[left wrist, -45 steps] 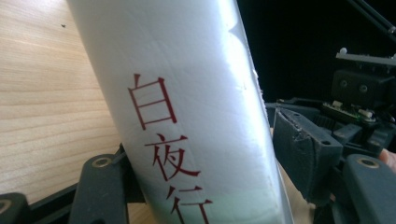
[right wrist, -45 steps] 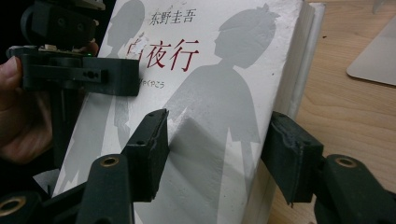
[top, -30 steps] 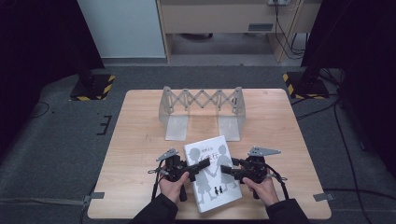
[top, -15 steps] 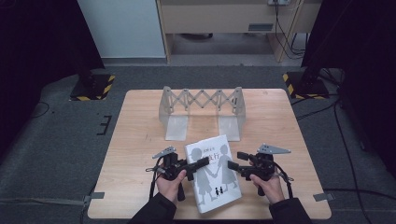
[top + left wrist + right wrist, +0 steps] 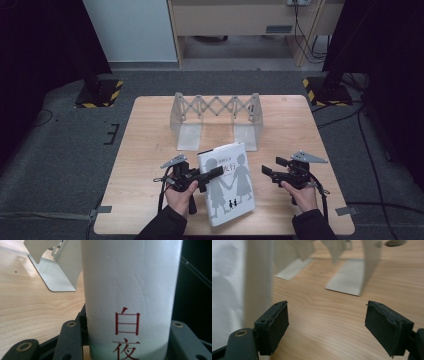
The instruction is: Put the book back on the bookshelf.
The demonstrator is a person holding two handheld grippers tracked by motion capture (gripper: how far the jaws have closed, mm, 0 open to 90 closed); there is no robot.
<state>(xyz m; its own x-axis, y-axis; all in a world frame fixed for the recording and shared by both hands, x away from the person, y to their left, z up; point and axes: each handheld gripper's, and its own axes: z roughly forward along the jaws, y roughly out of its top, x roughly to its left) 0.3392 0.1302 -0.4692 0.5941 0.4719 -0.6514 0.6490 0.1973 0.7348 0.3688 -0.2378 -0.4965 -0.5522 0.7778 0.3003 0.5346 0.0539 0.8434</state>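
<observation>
A white book [image 5: 227, 182] with dark silhouette figures on its cover lies tilted at the near middle of the table [image 5: 150, 150]. My left gripper [image 5: 212, 175] is shut on its left side. In the left gripper view the white spine [image 5: 130, 290] with red characters stands clamped between the two black jaws. My right gripper [image 5: 269, 167] is a short way off the book's right edge. Its jaws have just been opening. In the right gripper view the gripper [image 5: 327, 317] is open over bare wood with nothing between the pads, and the book's edge [image 5: 237, 290] is at the left.
A pale metal expanding book rack [image 5: 215, 107] stands at the back middle of the table, with its flat feet [image 5: 57, 270] toward me. Its plates [image 5: 352, 277] rise just beyond the right gripper. Dark floor surrounds the table.
The right gripper has let go of the book's right edge, opened and drawn away to the right. The left gripper has closed on the spine and raised that side a little.
</observation>
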